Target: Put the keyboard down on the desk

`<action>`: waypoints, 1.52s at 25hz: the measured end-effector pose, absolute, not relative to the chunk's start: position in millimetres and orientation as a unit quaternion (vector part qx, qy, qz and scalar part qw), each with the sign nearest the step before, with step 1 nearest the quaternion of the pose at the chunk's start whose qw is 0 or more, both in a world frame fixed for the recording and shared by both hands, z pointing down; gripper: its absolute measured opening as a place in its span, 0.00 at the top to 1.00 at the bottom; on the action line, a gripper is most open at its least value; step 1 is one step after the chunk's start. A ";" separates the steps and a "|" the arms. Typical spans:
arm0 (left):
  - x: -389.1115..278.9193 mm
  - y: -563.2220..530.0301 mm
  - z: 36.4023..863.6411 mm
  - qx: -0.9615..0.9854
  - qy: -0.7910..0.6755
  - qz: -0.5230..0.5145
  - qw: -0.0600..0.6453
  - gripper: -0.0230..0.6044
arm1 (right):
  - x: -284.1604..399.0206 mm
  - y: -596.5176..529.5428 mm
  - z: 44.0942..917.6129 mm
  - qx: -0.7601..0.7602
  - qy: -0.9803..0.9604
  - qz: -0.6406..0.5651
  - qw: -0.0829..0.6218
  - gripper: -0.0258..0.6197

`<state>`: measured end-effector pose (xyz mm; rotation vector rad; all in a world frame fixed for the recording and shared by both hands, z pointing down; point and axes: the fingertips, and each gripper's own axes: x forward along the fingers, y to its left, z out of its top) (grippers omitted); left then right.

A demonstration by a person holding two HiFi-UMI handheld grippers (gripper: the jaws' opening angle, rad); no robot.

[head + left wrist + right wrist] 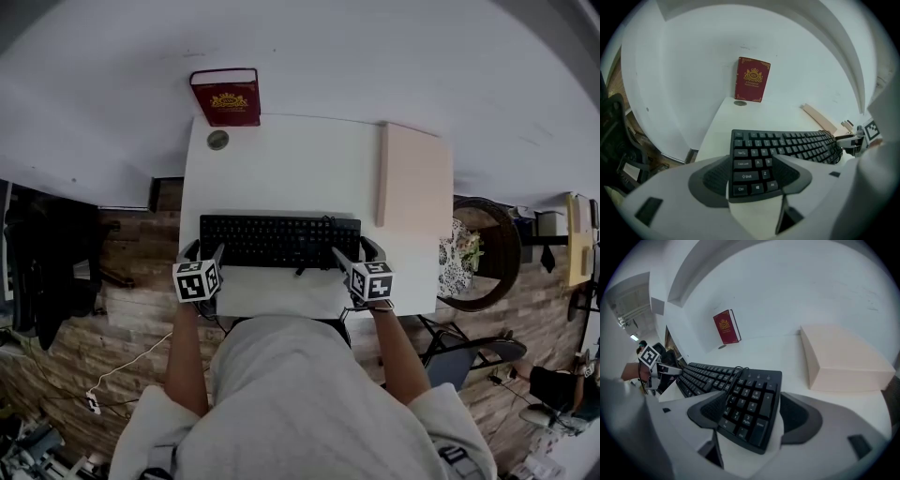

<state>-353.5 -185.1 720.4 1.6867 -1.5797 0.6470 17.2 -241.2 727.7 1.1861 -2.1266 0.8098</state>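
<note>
A black keyboard (279, 240) lies across the front part of the white desk (281, 169), close to its near edge. My left gripper (204, 251) straddles the keyboard's left end. In the left gripper view (754, 173) the Shift and Ctrl keys sit between its dark pads (715, 178), which meet the keyboard's front and back edges. My right gripper (354, 251) straddles the right end. In the right gripper view (750, 416) the number pad fills the space between the pads (799, 416), which lie against its edges. The keyboard's cable (733, 376) loops over the keys.
A red book (226, 97) stands against the wall at the desk's back left, with a small round disc (217, 140) in front of it. A pale flat box (414, 178) lies along the desk's right side. A round chair (483, 253) stands to the right of the desk.
</note>
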 end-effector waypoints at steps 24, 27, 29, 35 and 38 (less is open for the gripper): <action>-219.0 -122.2 680.9 0.695 -0.598 0.238 0.321 0.95 | 49.9 -166.7 695.7 0.382 -0.836 0.279 0.276 0.89; -200.4 -111.1 680.3 0.701 -0.589 0.237 0.324 0.95 | 56.1 -152.6 695.9 0.372 -0.839 0.282 0.278 0.95; -186.5 -103.6 678.9 0.706 -0.583 0.221 0.337 0.95 | 59.6 -142.2 696.8 0.364 -0.841 0.284 0.281 0.95; -155.5 -84.6 678.1 0.707 -0.583 0.216 0.337 0.95 | 66.8 -114.8 695.3 0.340 -0.851 0.280 0.288 0.95; -140.9 -81.5 671.3 0.710 -0.589 0.199 0.330 0.95 | 68.1 -107.6 691.0 0.332 -0.858 0.271 0.284 0.95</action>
